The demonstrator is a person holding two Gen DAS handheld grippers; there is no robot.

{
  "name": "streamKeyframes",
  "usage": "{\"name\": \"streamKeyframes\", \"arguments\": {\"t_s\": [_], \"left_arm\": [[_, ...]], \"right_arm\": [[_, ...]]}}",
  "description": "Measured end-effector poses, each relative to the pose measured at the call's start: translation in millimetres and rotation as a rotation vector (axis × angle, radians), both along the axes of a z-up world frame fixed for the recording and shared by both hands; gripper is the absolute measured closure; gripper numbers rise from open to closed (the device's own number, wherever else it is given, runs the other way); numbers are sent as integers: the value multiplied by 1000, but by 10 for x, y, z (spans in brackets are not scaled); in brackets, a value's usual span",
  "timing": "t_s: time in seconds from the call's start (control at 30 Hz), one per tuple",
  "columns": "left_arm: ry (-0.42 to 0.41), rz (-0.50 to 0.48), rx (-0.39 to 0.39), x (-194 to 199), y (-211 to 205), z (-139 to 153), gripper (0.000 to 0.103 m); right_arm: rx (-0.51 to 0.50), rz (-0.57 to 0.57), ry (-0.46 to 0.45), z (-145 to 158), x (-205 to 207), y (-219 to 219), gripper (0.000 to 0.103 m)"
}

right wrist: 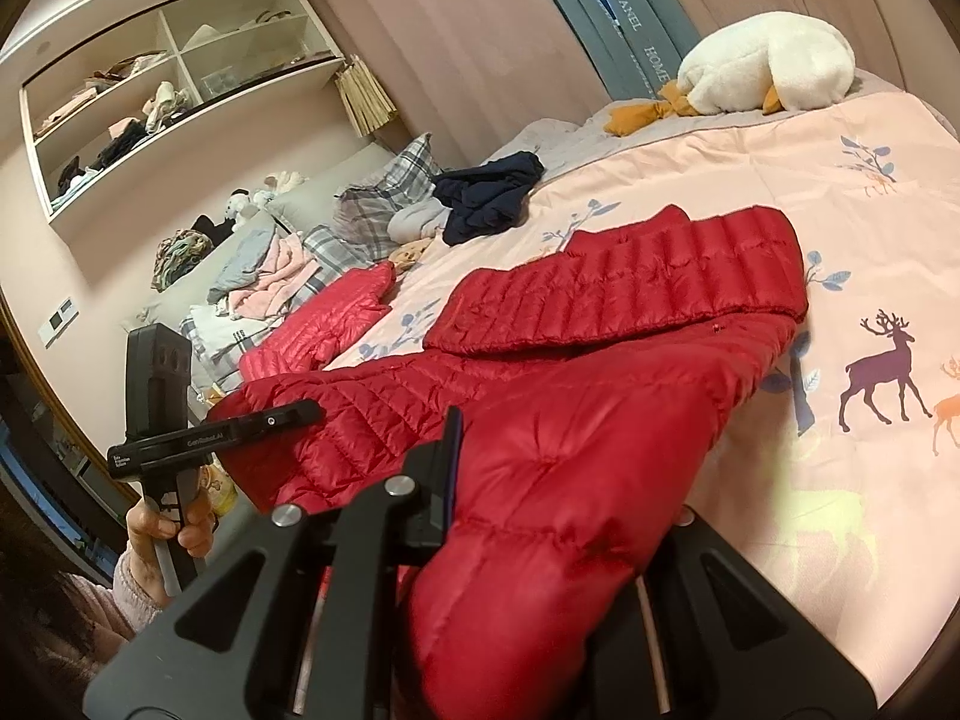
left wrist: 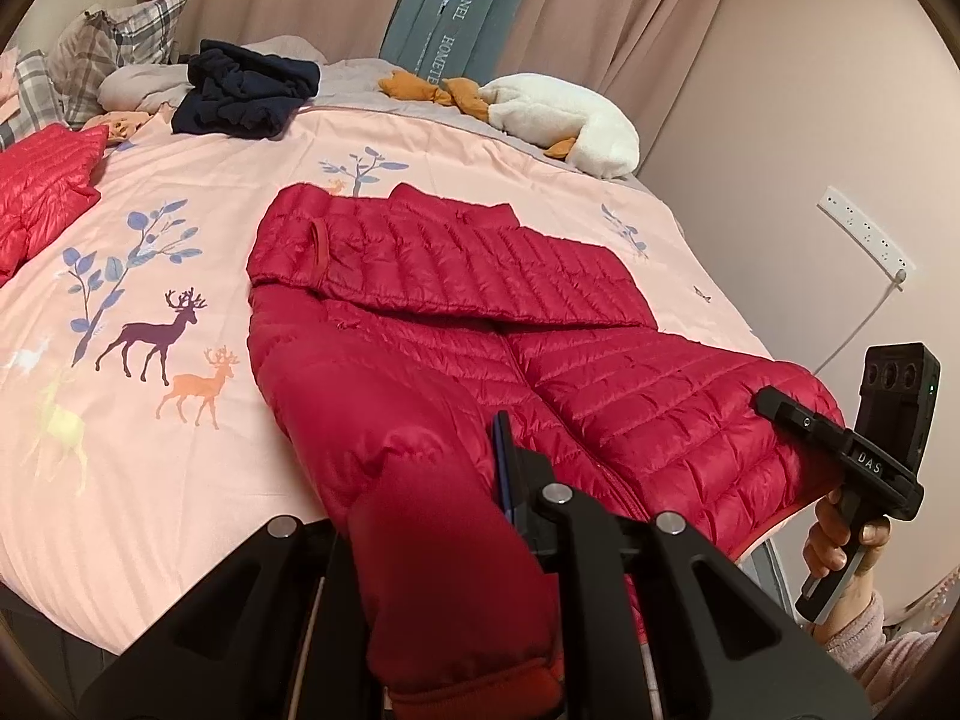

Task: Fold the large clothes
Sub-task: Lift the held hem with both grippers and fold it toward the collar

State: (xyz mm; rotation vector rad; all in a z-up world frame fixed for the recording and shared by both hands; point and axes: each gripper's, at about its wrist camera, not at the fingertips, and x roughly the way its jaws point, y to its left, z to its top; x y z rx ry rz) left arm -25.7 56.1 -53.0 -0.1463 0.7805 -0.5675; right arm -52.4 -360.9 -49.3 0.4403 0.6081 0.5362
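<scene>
The red down jacket [left wrist: 456, 312] lay spread on the pink deer-print quilt [left wrist: 180, 420], collar toward twelve o'clock. My left gripper [left wrist: 498, 480] pinched its near hem; my right gripper [right wrist: 453, 468] pinched the hem too. A white plush goose [left wrist: 564, 114] lay at one o'clock.

Pink duvet [left wrist: 252, 192] printed with deer and blue-leaved branches covers the bed. Toward its far edge: a crumpled navy garment [left wrist: 246, 93] beside a grey one [left wrist: 141, 87]. White plush goose [left wrist: 570, 114] with orange feet lies at the duvet's far corner, by the curtain. Plaid pillows [left wrist: 114, 42] past the navy heap. Open wall shelves [right wrist: 162, 96] above that end (contents jumbled, hard to tell). White power strip [left wrist: 864, 228] on the wall beyond the duvet's side edge.
</scene>
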Motion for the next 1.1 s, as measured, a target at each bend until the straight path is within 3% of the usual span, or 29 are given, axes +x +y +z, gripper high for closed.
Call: {"name": "streamKeyframes", "arguments": {"t_s": [1.1], "left_arm": [[-172, -54, -92, -430, 150, 504, 91]], "right_arm": [[52, 36, -192, 421, -443, -163, 90]]}}
